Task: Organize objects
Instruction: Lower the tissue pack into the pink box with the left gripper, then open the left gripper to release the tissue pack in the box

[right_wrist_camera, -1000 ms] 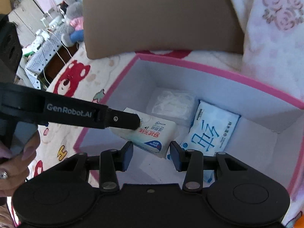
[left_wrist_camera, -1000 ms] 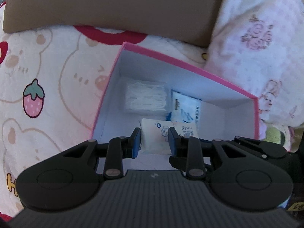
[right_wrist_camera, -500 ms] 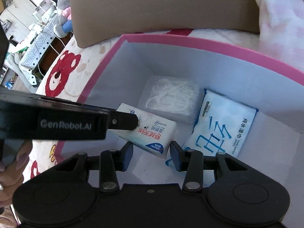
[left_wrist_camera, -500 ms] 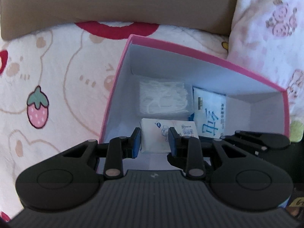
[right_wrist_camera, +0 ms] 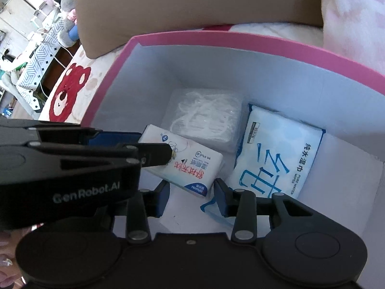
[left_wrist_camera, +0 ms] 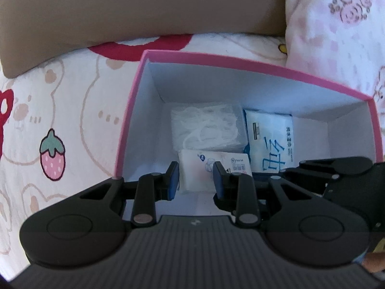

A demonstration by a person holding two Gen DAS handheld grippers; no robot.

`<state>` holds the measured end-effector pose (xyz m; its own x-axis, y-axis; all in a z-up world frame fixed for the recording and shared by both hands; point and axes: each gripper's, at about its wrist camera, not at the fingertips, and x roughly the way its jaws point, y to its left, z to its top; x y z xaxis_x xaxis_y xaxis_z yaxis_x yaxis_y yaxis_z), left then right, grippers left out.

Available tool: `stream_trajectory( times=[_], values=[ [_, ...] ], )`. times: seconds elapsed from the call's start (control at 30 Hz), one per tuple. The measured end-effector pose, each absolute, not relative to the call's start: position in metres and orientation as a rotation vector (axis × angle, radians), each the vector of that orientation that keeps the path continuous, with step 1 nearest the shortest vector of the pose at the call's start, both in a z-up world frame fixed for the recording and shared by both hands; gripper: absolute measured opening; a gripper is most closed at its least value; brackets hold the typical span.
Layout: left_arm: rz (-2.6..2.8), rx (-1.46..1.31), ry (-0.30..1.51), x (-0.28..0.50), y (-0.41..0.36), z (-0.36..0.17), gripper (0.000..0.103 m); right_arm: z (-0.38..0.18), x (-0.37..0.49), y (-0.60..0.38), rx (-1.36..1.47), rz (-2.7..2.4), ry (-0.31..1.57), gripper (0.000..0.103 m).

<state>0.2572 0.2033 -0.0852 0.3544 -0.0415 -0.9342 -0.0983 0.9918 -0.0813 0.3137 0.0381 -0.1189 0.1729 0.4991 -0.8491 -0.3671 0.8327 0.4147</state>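
Now both grippers have sunk deeper into the pink box [left_wrist_camera: 131, 125] — the left gripper [left_wrist_camera: 196, 178] clamps the tissue pack [right_wrist_camera: 185, 166] just above the floor beside the wet wipes [right_wrist_camera: 276, 151], while the right gripper [right_wrist_camera: 191, 198], empty, is closing — so release looks next.

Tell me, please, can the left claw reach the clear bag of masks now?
Probably not yet: the left claw is shut on the tissue pack, just short of the clear bag of masks. Once freed, nothing else blocks it.
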Motion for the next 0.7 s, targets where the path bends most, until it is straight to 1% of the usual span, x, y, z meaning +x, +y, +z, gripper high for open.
stream_trajectory(
  times=[0.13, 0.23, 0.33, 0.43, 0.57, 0.7],
  values=[
    [0.038, -0.114, 1.206, 0.257, 0.201, -0.086, 0.029, -0.123, 0.315, 0.04, 0.12, 0.594, 1.269, 0.04],
    [0.039, -0.131, 1.186, 0.255, 0.204, -0.086, 0.029, -0.126, 0.316, 0.042, 0.12, 0.583, 1.275, 0.039],
    [0.052, -0.153, 1.156, 0.251, 0.205, -0.084, 0.029, -0.125, 0.316, 0.045, 0.111, 0.581, 1.282, 0.039],
    [0.05, -0.155, 1.166, 0.247, 0.206, -0.077, 0.036, -0.119, 0.313, 0.041, 0.112, 0.634, 1.277, 0.041],
    [0.036, -0.14, 1.141, 0.24, 0.205, -0.058, 0.039, -0.105, 0.303, 0.03, 0.103, 0.638, 1.248, 0.041],
    [0.014, -0.175, 1.12, 0.231, 0.204, -0.044, 0.04, -0.09, 0.287, 0.023, 0.022, 0.605, 1.206, 0.042]
  ],
)
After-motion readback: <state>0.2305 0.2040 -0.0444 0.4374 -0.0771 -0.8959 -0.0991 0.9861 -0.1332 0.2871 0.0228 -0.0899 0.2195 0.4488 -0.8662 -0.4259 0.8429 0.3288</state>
